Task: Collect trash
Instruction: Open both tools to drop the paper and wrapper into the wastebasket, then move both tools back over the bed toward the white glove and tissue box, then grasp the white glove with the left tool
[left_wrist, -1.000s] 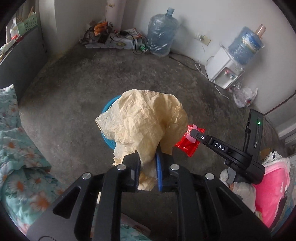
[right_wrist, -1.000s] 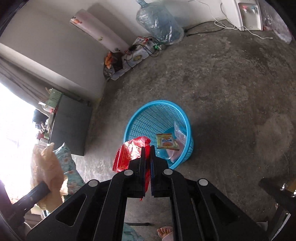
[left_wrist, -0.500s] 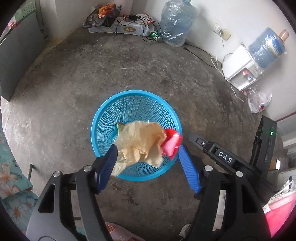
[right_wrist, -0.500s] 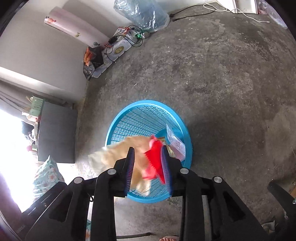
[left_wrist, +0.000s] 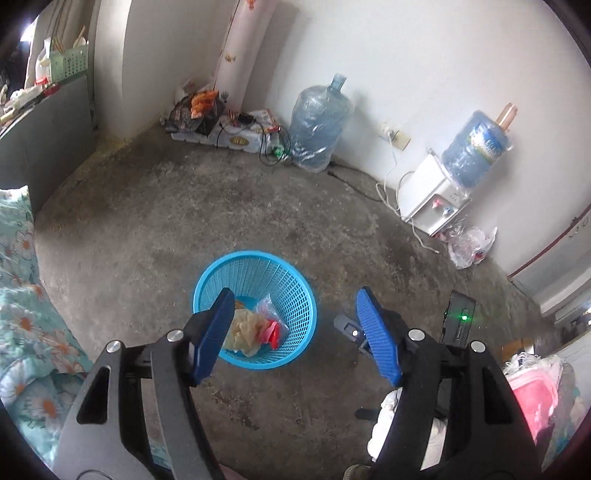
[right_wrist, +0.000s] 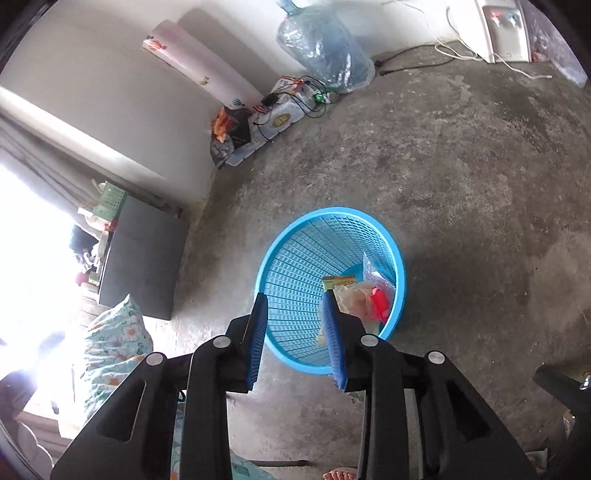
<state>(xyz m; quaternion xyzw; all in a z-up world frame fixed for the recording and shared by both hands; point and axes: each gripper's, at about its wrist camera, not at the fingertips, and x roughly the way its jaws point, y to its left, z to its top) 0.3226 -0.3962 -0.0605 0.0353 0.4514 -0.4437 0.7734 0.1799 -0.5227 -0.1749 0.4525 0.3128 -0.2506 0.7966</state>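
Observation:
A blue plastic basket (left_wrist: 293, 291) stands on the concrete floor; it also shows in the right wrist view (right_wrist: 295, 258). Inside lie crumpled tan paper (left_wrist: 245, 326), a red wrapper (left_wrist: 273, 330) and a clear plastic bag (left_wrist: 271, 304); the tan paper (right_wrist: 352, 295) and red wrapper (right_wrist: 380, 301) also show in the right wrist view. My left gripper (left_wrist: 295, 306) is open wide and empty, above the basket's near side. My right gripper (right_wrist: 293, 301) is open and empty over the basket's near rim.
A floral blanket (left_wrist: 22, 295) lies at the left. Two water jugs (left_wrist: 317, 129), a white dispenser (left_wrist: 432, 199), cables and boxes (left_wrist: 236, 133) line the far wall. A plastic bag (left_wrist: 469, 243) lies by the dispenser. Pink cloth (left_wrist: 532, 391) sits at the right.
Both grippers opened and let go: the tan paper and the red wrapper dropped into the basket. Both grippers have pulled back and up from it.

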